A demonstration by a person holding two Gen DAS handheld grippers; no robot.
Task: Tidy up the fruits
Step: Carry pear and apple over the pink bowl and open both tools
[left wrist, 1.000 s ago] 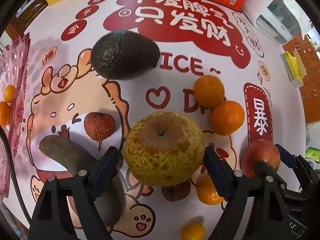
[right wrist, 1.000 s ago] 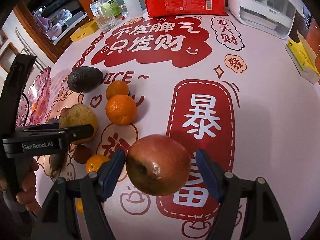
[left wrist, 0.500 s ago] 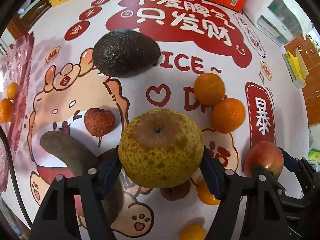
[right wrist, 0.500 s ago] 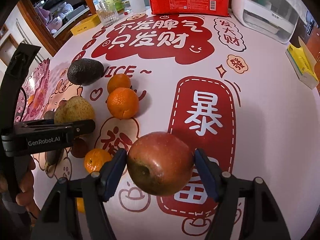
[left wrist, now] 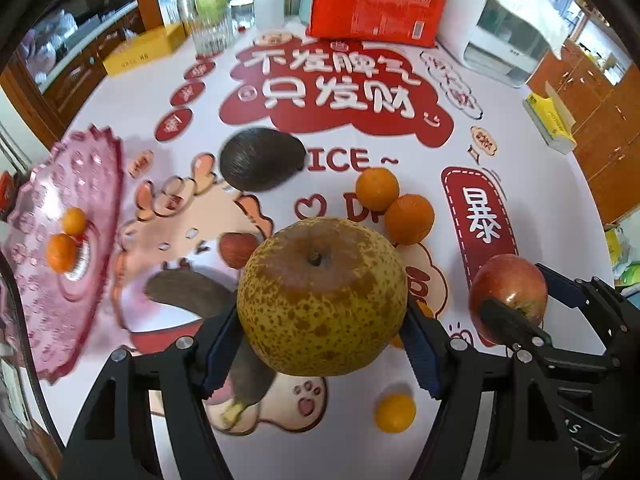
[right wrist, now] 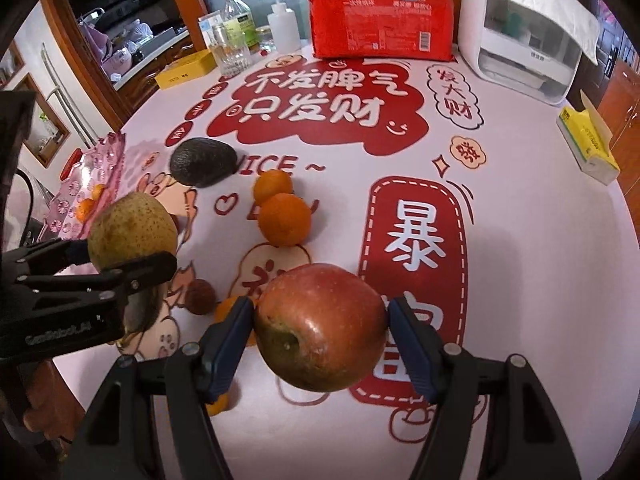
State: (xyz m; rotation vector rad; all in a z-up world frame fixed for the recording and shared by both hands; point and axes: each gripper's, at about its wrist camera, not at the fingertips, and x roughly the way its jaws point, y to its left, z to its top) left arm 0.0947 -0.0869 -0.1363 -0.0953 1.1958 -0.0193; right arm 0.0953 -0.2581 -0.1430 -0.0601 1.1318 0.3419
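My left gripper point(left wrist: 320, 344) is shut on a speckled yellow pear point(left wrist: 322, 298) and holds it above the table. My right gripper point(right wrist: 320, 330) is shut on a red apple point(right wrist: 322, 326), also lifted; the apple shows at the right of the left wrist view point(left wrist: 508, 294). A pink plate point(left wrist: 60, 240) with two small oranges point(left wrist: 62, 252) sits at the far left. On the cloth lie a dark avocado point(left wrist: 260, 164), two oranges point(left wrist: 408, 218), a lychee point(left wrist: 236, 250), a blackened banana point(left wrist: 188, 294) and a small orange point(left wrist: 394, 412).
At the back stand a red package point(left wrist: 376, 12), a white appliance point(left wrist: 504, 44), bottles and a glass point(left wrist: 208, 20), and a yellow box point(left wrist: 140, 50). A tissue box point(left wrist: 550, 124) lies at the right edge. The table's left edge runs beside the plate.
My left gripper closed on the pear and lifted it. Both grippers rose and tilted up with their fruit, so the pink plate and the back of the table came into view.
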